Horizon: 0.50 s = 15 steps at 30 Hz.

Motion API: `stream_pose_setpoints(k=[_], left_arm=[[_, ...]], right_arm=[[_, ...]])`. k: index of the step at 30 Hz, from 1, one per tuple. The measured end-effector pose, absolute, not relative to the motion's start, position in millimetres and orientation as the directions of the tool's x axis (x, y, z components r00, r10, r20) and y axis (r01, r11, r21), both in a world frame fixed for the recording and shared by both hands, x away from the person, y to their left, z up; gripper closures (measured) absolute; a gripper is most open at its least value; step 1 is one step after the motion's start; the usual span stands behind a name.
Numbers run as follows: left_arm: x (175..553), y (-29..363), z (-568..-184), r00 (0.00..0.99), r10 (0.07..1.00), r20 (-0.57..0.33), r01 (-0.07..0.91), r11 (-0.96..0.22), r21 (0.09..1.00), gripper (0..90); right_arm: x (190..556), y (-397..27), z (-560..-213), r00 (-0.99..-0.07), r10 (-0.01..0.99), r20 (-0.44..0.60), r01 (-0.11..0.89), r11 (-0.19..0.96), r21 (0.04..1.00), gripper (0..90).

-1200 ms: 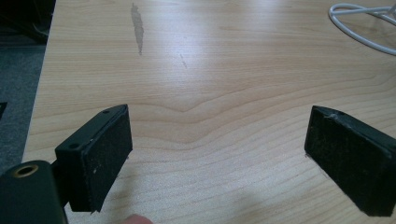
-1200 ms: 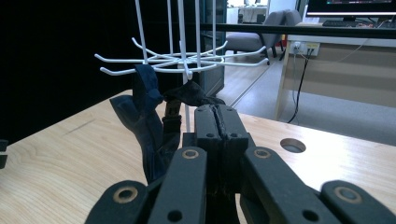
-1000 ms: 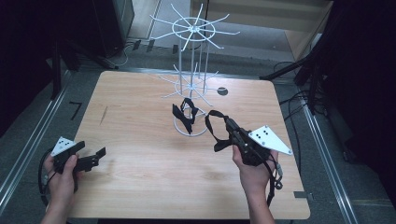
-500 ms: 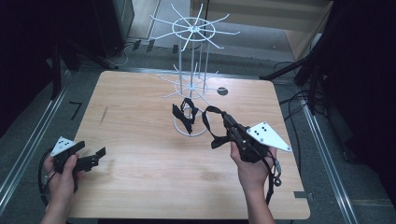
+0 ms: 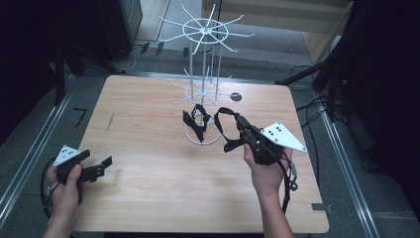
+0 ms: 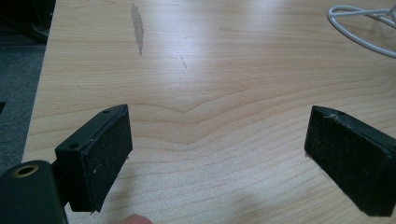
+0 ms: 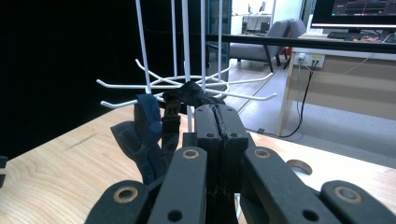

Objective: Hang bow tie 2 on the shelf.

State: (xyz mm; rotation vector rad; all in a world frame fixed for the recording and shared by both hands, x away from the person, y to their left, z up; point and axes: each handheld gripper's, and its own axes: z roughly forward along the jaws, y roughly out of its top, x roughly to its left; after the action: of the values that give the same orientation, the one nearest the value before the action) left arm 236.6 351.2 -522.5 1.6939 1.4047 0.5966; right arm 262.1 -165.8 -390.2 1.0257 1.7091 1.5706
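Pinching black strap (image 5: 225, 130) tight, right gripper (image 5: 241, 123) held above table (image 5: 148, 148) beside white rack (image 5: 203, 94); strap hangs off lower hooks. Left gripper (image 5: 99, 166) wide open, empty, near table's left edge.

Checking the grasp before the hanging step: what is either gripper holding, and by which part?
The right gripper is shut on the black strap, pinching its loop near the top, beside the white rack. The left gripper is open, holding nothing.

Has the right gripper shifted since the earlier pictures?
No. In the high view the right gripper, shut on the black strap, sits at the same spot beside the white wire rack base as before.
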Motion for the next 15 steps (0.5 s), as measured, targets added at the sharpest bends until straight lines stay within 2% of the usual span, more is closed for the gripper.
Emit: stream_pose_setpoints(k=[15], left_arm=[[236.9, 351.9, -522.5, 0.26, 0.954, -0.146, 0.555, -0.024, 0.831, 8.2]], right_arm=[[280.8, -162.5, -394.4, -0.533, 0.842, 0.085, 0.167, 0.006, 0.986, 90.0]])
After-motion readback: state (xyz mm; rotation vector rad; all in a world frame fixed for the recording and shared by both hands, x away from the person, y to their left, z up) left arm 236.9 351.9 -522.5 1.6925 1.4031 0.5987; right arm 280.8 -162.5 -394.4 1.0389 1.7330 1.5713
